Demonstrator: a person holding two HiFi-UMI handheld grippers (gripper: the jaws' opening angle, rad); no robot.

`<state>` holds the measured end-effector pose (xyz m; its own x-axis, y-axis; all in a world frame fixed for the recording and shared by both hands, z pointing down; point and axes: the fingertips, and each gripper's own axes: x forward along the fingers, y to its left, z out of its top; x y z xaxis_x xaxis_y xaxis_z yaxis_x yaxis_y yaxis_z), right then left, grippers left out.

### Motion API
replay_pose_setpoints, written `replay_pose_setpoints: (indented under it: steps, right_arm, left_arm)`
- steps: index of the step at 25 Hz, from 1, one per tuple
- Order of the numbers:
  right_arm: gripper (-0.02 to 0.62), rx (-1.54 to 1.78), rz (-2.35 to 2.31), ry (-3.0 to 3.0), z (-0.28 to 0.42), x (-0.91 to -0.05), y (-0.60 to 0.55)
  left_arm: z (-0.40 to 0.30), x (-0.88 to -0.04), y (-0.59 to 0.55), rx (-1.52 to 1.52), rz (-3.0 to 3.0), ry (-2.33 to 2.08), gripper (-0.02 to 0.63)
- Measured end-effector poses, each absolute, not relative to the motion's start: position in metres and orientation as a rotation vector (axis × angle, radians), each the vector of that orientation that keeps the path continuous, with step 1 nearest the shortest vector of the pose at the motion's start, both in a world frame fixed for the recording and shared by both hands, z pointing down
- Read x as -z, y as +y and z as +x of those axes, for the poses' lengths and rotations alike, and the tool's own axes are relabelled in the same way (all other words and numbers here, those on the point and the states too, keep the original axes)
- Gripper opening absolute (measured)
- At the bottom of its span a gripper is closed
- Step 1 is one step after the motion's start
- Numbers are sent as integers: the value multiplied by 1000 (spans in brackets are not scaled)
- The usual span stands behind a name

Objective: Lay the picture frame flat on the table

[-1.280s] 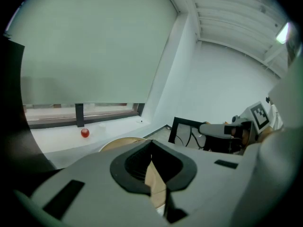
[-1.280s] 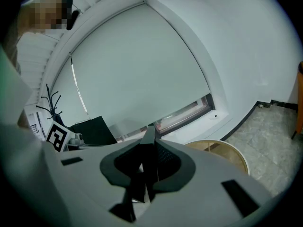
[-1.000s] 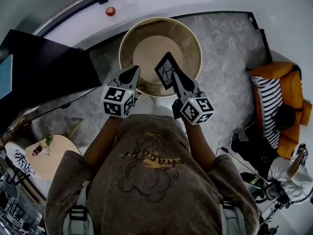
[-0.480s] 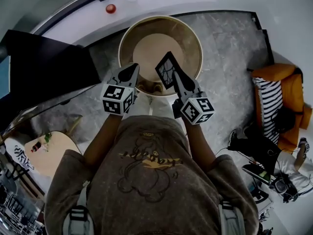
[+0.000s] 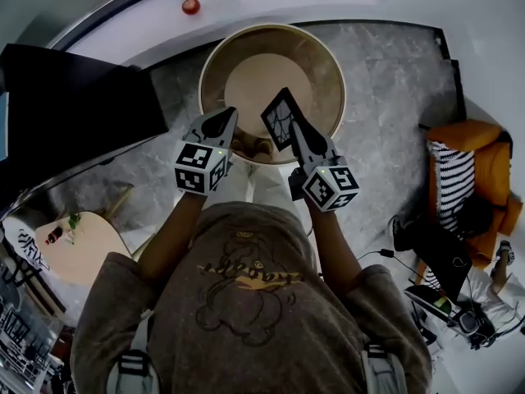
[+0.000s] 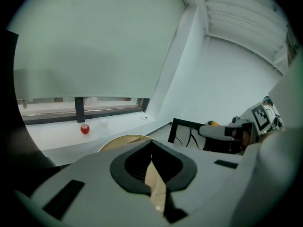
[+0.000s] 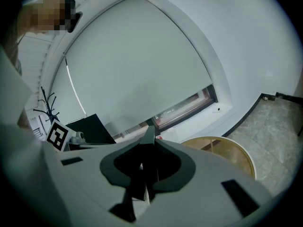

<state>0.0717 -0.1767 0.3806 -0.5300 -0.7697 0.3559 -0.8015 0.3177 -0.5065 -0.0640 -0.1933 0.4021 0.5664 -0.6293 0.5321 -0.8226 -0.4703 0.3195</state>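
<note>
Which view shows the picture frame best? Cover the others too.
Head view: the picture frame shows its face, gripped by the right claw. The right gripper view shows only its thin edge; the left gripper view catches part of it.

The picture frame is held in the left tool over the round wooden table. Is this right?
Not quite. The picture frame is held in the right tool, not in the left tool, over the round wooden table. The head view shows it.
</note>
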Motion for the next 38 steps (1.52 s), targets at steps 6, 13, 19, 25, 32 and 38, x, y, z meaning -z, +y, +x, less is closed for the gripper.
replay_pose_setpoints:
  steps: [6, 13, 19, 25, 32, 38]
  right_arm:
    - [80, -1028, 1454, -2490, 72, -408, -198]
    - [80, -1044, 1449, -2481, 76, -430, -211]
    - [80, -1059, 1429, -2489, 78, -445, -206]
    - [80, -1081, 1416, -2466, 80, -494, -233]
    - [80, -1130, 1405, -2432, 76, -533, -242]
    - [80, -1186, 1421, -2415, 68, -566, -244]
  left_arm:
    - [-65, -431, -214, -480, 2220, -1168, 17]
    - [-60, -456, -219, -483, 2194, -1166, 17]
    - [-57, -476, -212, -505, 2175, -1173, 17]
    - [-55, -527, -236, -523, 2144, -1161, 17]
    - [-56, -568, -240, -544, 2104, -1140, 18]
    - [-60, -605, -236, -560, 2082, -1123, 17]
